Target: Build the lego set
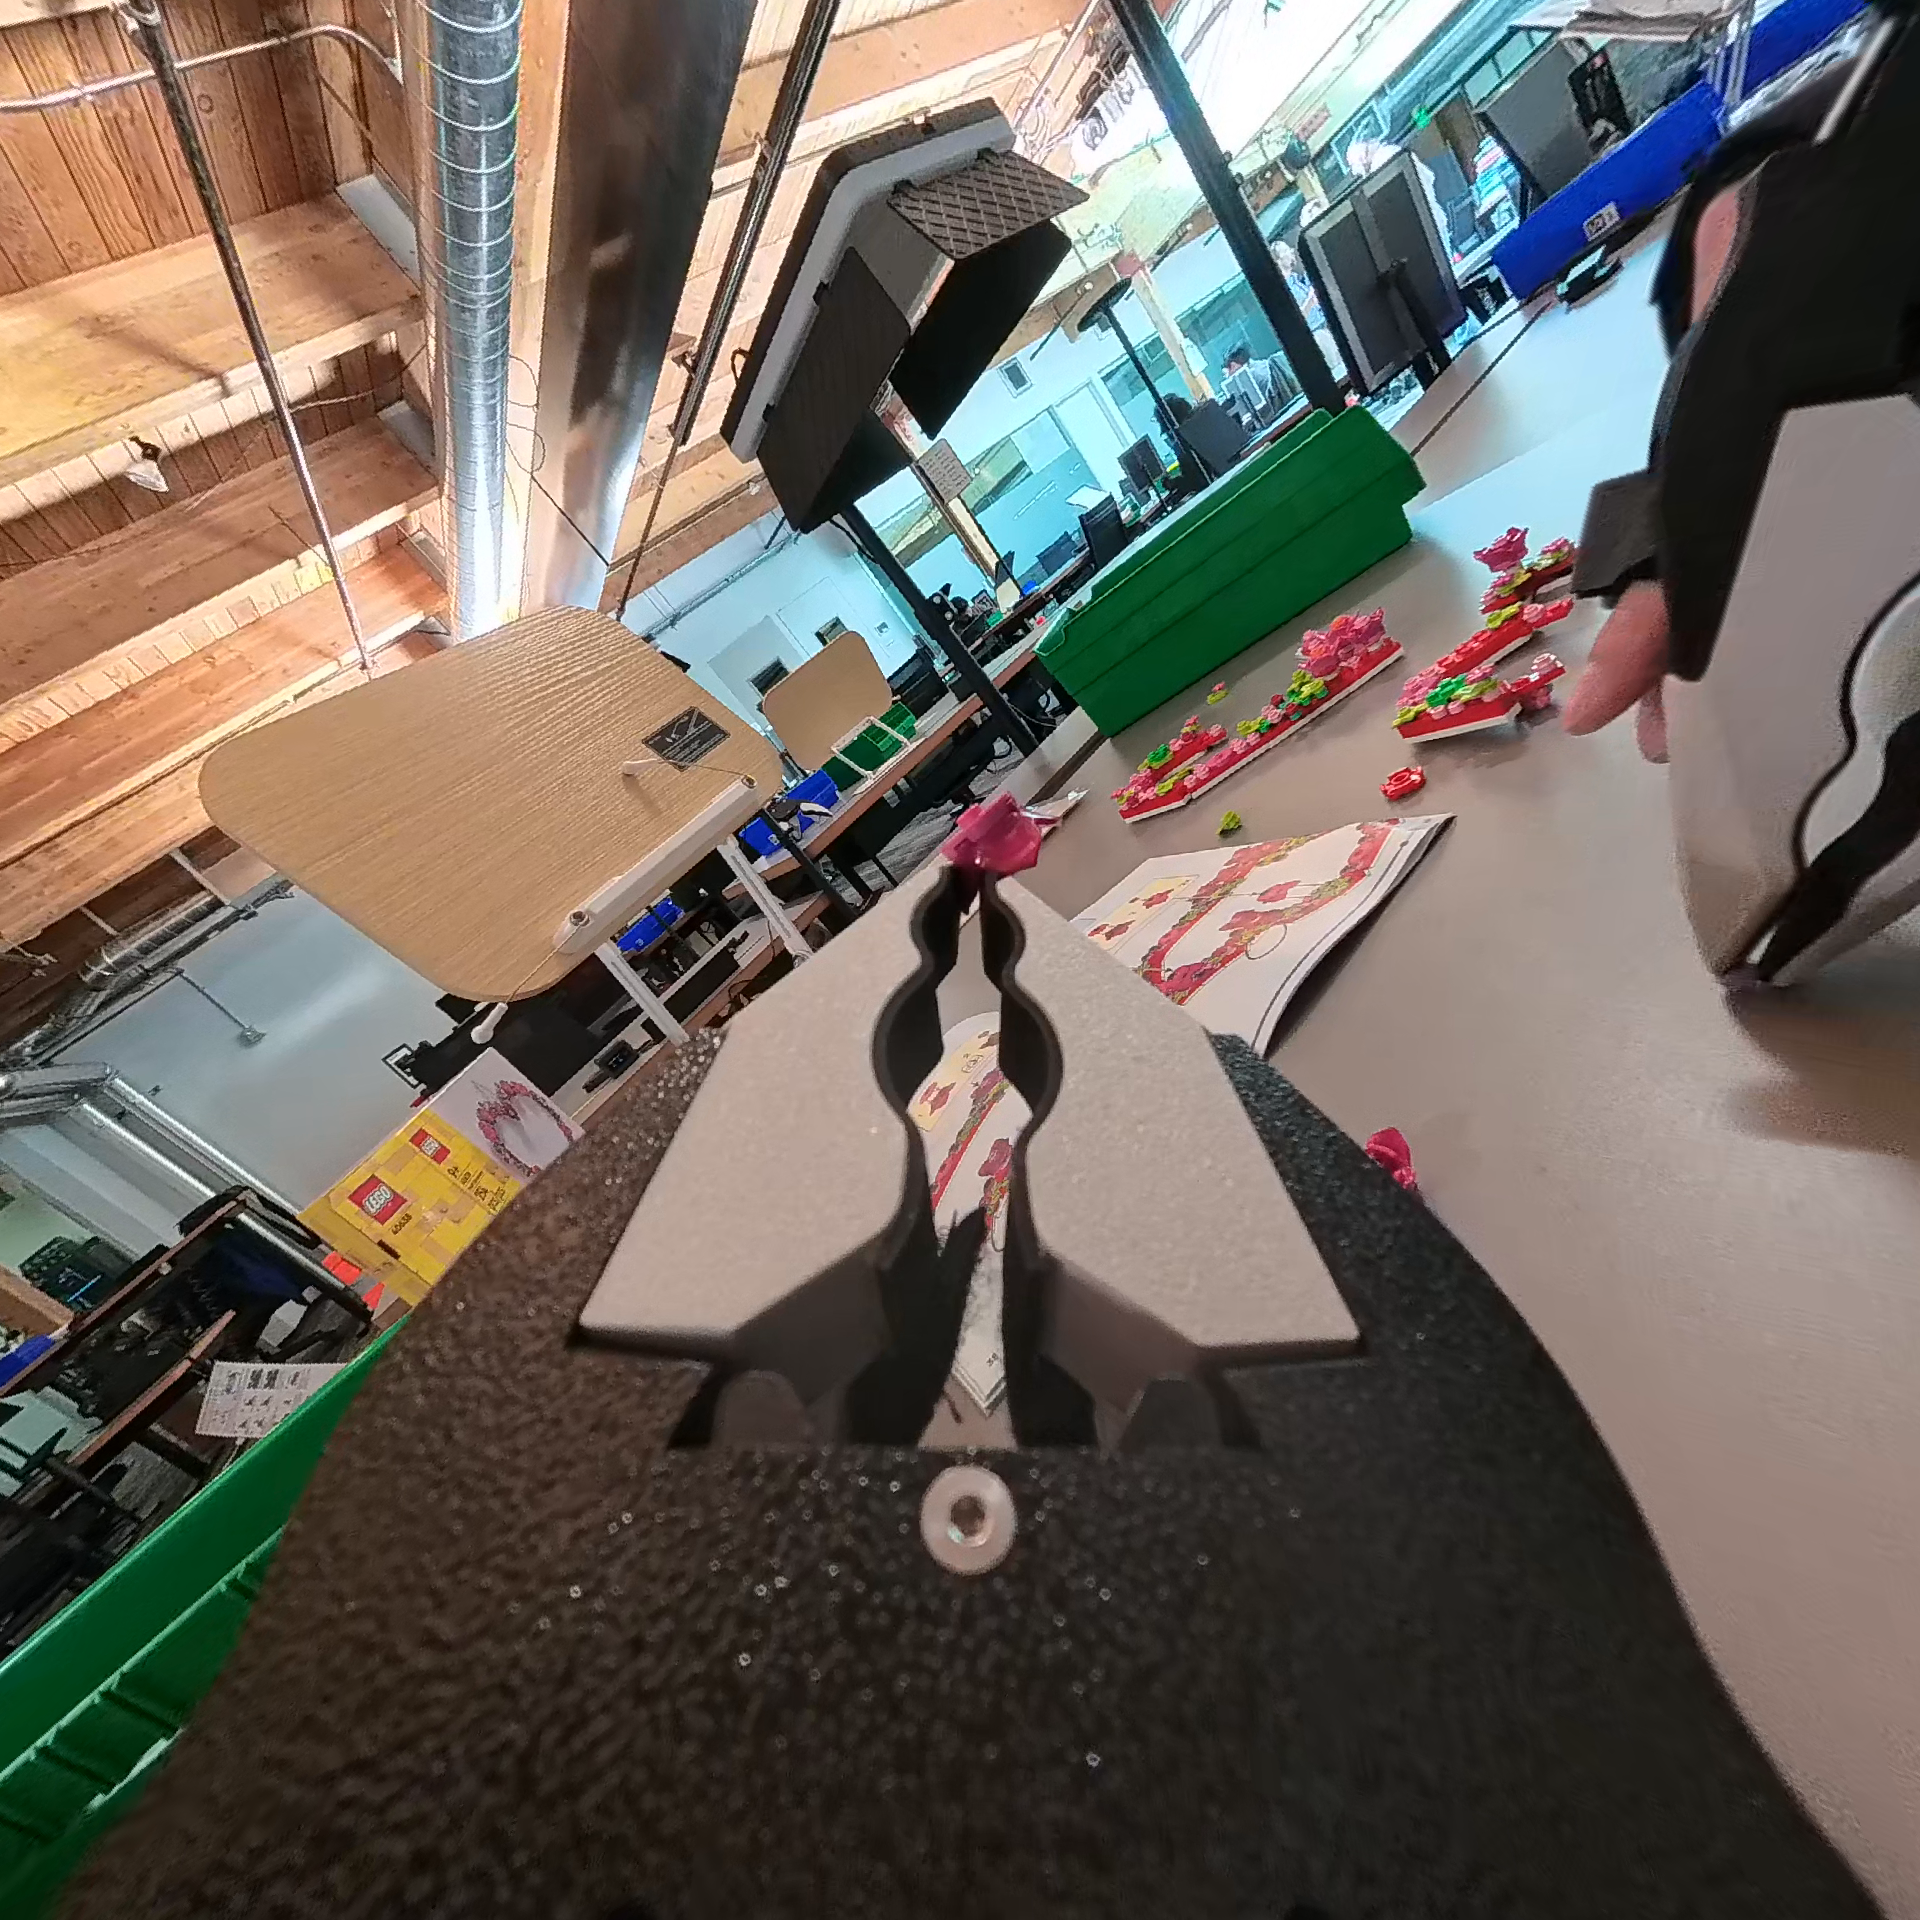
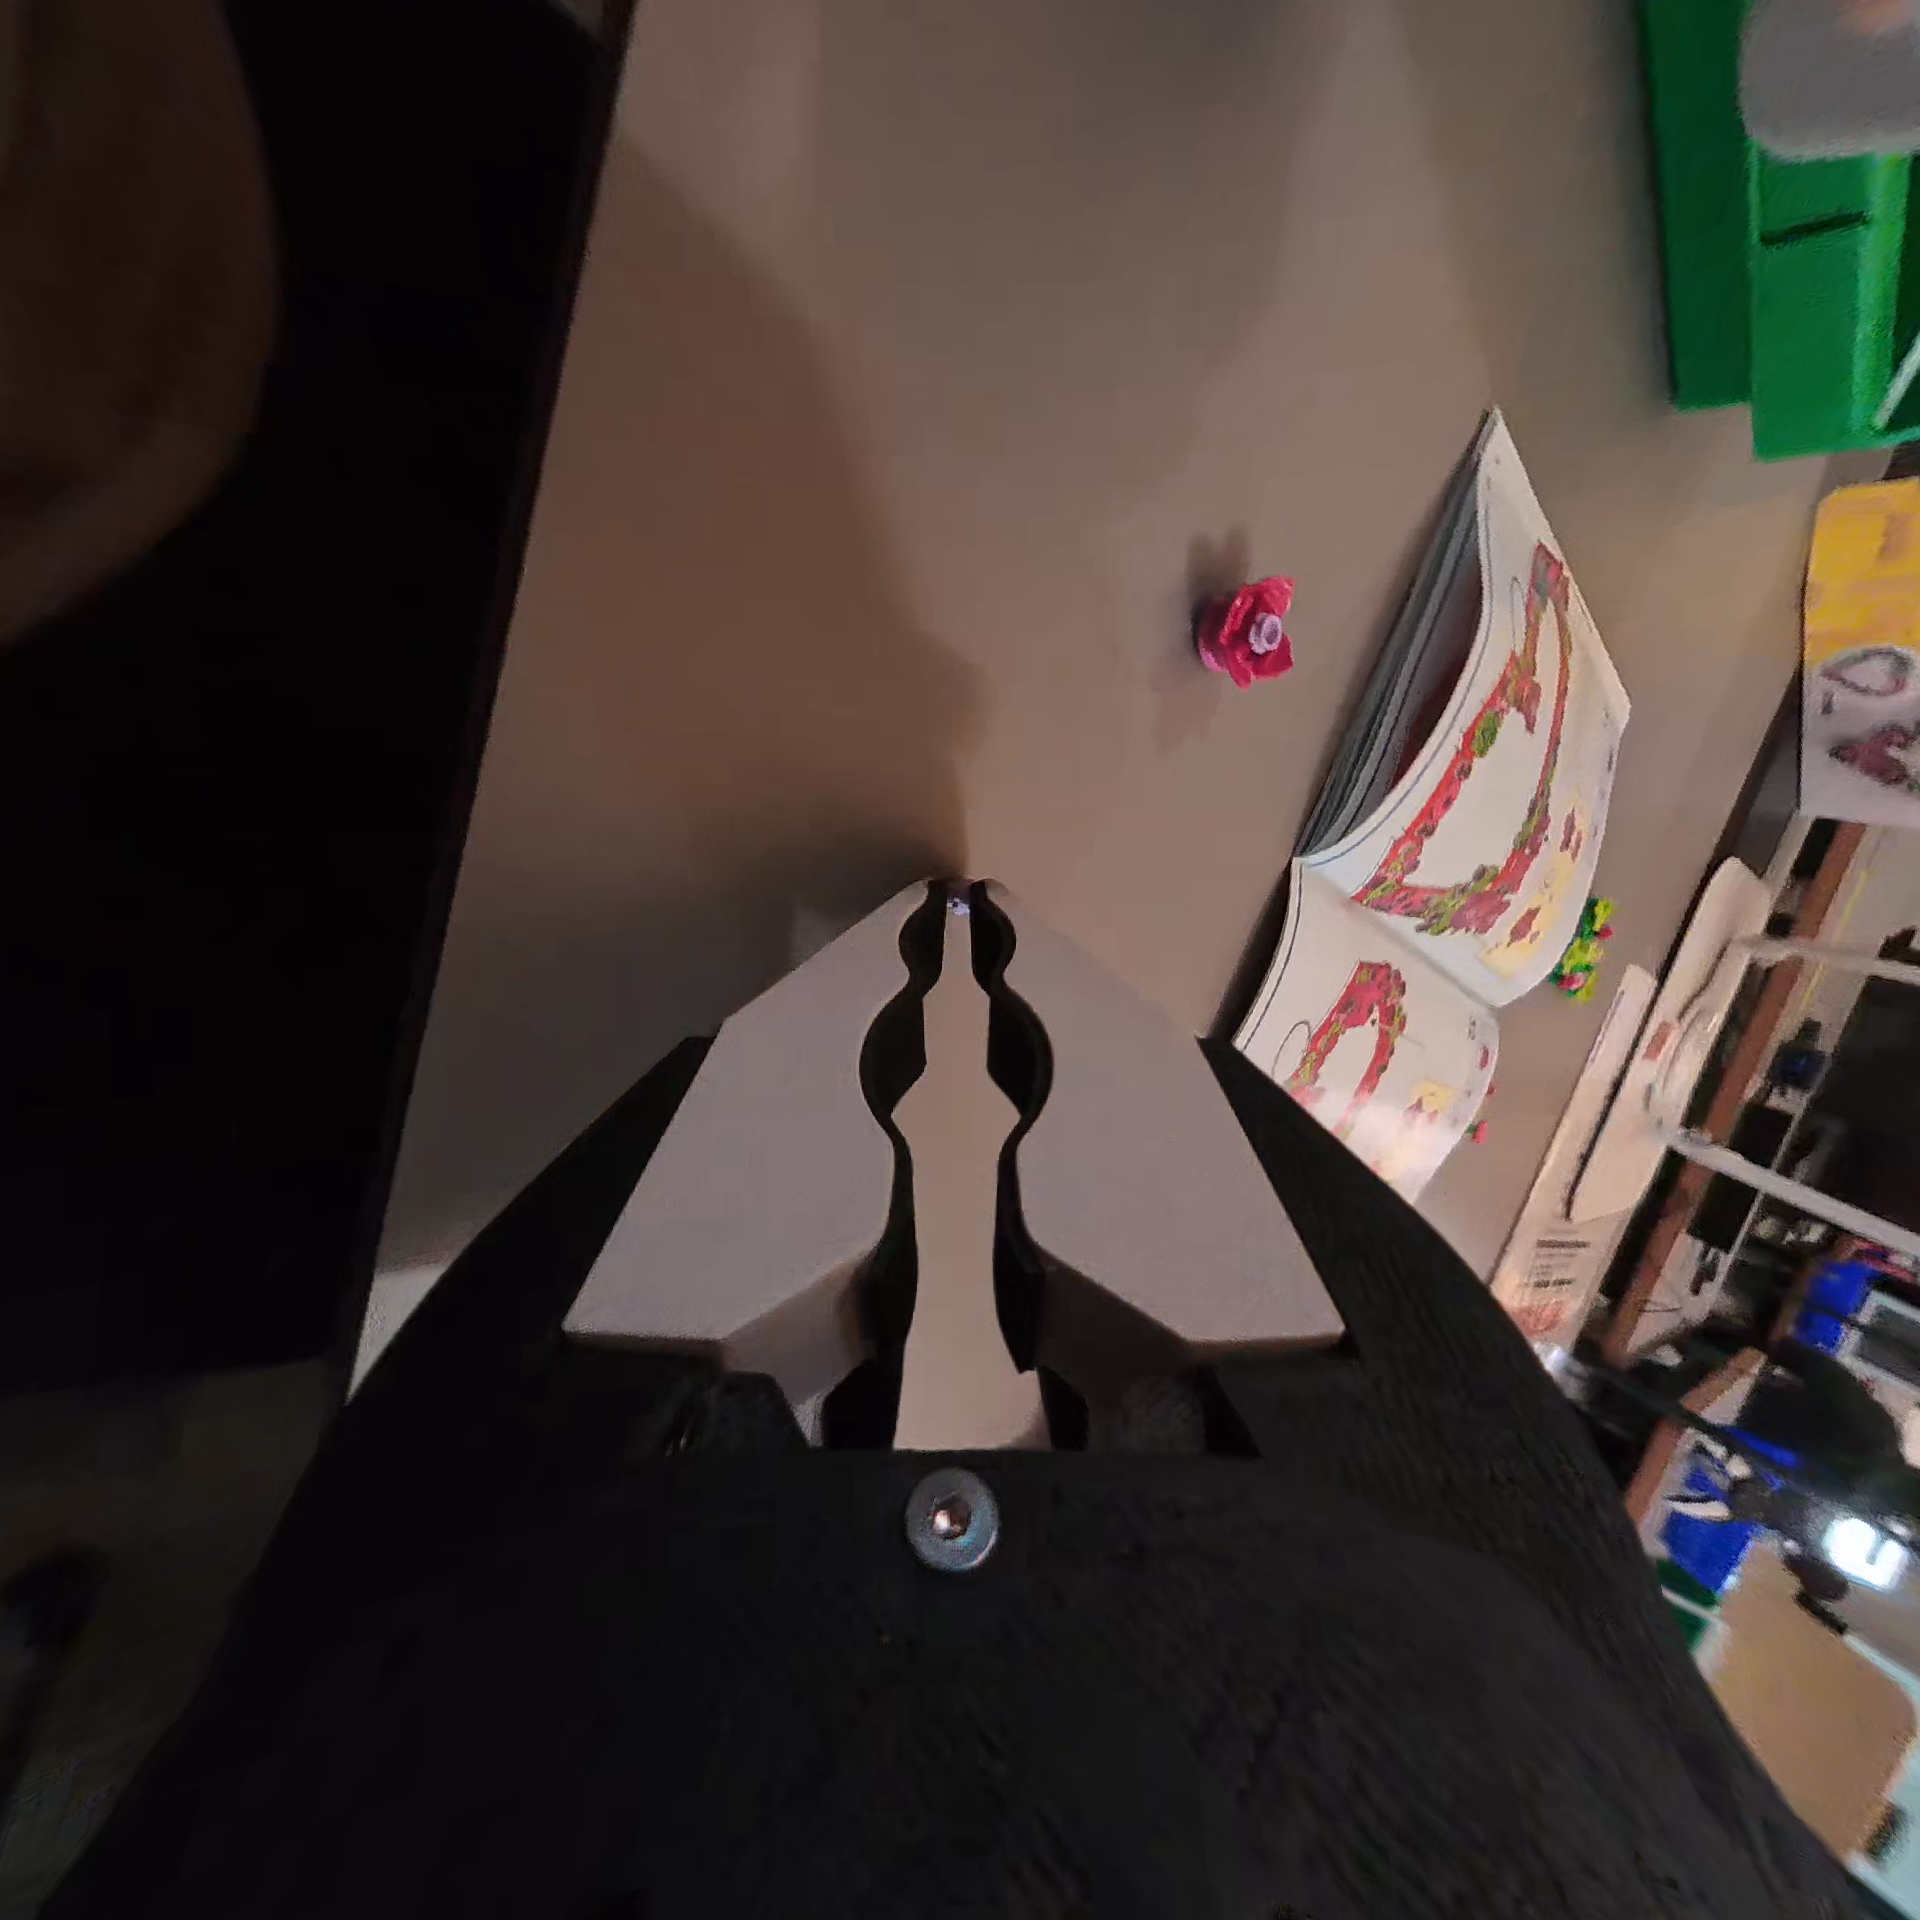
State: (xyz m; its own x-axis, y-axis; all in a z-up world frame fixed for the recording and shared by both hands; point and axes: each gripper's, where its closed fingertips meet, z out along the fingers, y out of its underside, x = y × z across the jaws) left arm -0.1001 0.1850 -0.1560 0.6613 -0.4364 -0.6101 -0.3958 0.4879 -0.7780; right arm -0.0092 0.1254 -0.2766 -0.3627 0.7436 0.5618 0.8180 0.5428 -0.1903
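My left gripper [image 1: 977, 883] is shut on a magenta flower piece [image 1: 995, 836] and holds it above the table. My right gripper [image 2: 958, 896] points down with its tips at the grey table [image 2: 935, 416], shut on a tiny pale piece [image 2: 958, 907]. It also shows in the left wrist view [image 1: 1756, 971], held by a hand. A second magenta flower [image 2: 1247, 632] with a pale centre stud lies on the table beyond the right gripper. Red plate sections with pink and green flowers [image 1: 1257, 727] lie farther back. The open instruction booklet [image 1: 1268, 904] lies between them and my left gripper.
A green bin [image 1: 1236, 592] stands behind the red sections, and another green bin [image 1: 125, 1621] is at the lower left. A small red round piece [image 1: 1403, 781] and lime green pieces [image 2: 1584, 951] lie loose. The yellow set box [image 1: 416, 1205] stands off the table's edge.
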